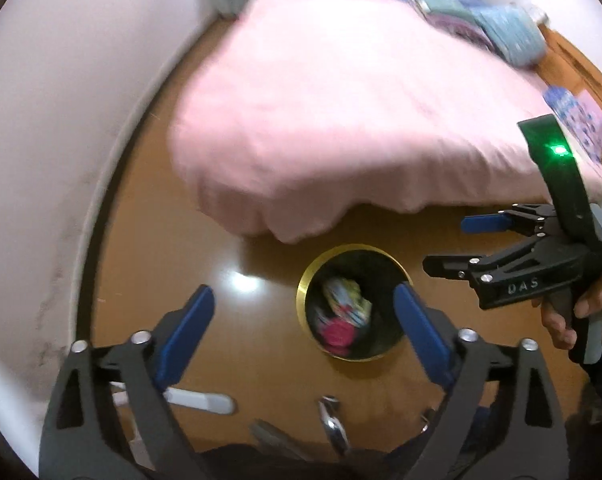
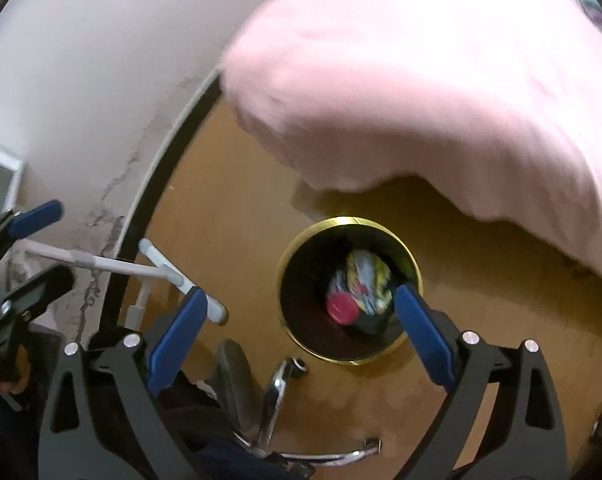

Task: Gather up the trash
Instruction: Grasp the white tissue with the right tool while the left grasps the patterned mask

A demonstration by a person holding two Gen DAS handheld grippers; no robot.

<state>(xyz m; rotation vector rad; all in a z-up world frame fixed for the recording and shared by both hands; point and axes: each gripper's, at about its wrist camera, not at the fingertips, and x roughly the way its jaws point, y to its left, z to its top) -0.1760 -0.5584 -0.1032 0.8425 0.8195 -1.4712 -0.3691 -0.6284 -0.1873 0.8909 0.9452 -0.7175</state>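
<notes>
A round bin with a gold rim (image 1: 301,300) (image 2: 285,240) stands on the wooden floor by the foot of a bed. Inside lie a colourful crumpled wrapper (image 1: 347,298) (image 2: 363,280) and a pink-red round piece of trash (image 1: 339,334) (image 2: 342,309). My left gripper (image 1: 305,320) hovers above the bin, open and empty. My right gripper (image 2: 301,318) is also open and empty above the bin; it shows in the left wrist view (image 1: 445,244) at the right, held by a hand. The left gripper shows at the left edge of the right wrist view (image 2: 41,240).
A bed with a pink cover (image 1: 341,112) (image 2: 441,92) fills the far side, with folded clothes (image 1: 501,28) at its head. A white wall (image 1: 61,140) runs along the left. A chair base with chrome legs (image 2: 277,392) and a white rod (image 2: 113,266) lie below the grippers.
</notes>
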